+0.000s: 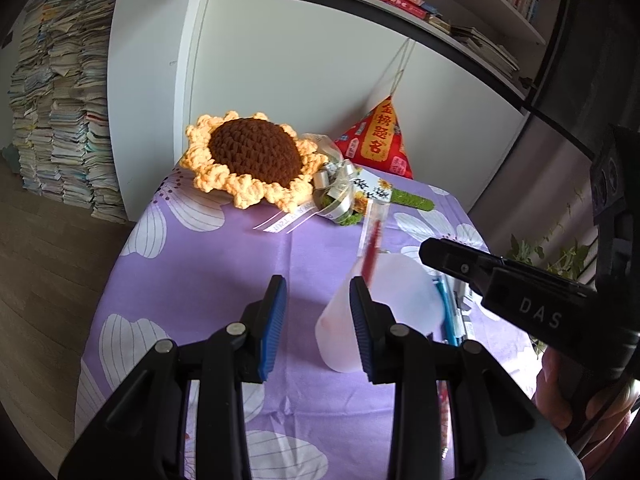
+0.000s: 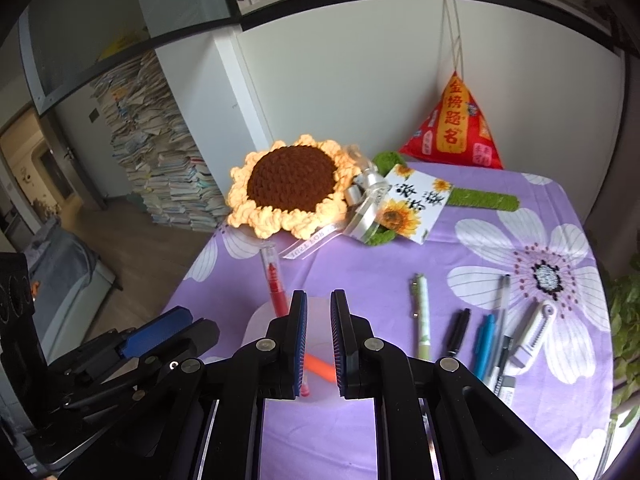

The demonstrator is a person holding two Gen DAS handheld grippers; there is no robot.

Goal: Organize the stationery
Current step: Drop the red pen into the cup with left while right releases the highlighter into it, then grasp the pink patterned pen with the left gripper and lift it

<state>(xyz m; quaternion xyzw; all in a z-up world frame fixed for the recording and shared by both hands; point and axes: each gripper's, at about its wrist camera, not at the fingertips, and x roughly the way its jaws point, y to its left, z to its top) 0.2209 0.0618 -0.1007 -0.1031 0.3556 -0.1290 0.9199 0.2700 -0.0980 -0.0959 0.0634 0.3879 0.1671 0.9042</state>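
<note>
Right gripper (image 2: 319, 340), bottom centre of its view: fingers nearly closed, apparently pinching an orange marker (image 2: 320, 367) above the translucent cup (image 2: 260, 326). Left gripper (image 1: 318, 320): fingers part open, straddling the cup's rim (image 1: 340, 354). Red pen (image 2: 274, 284) already stands inside. Step: loading pens. Next: release into cup, then fetch the loose pens (image 2: 486, 340) mid-right on the worktop (image 2: 360, 264).
</note>
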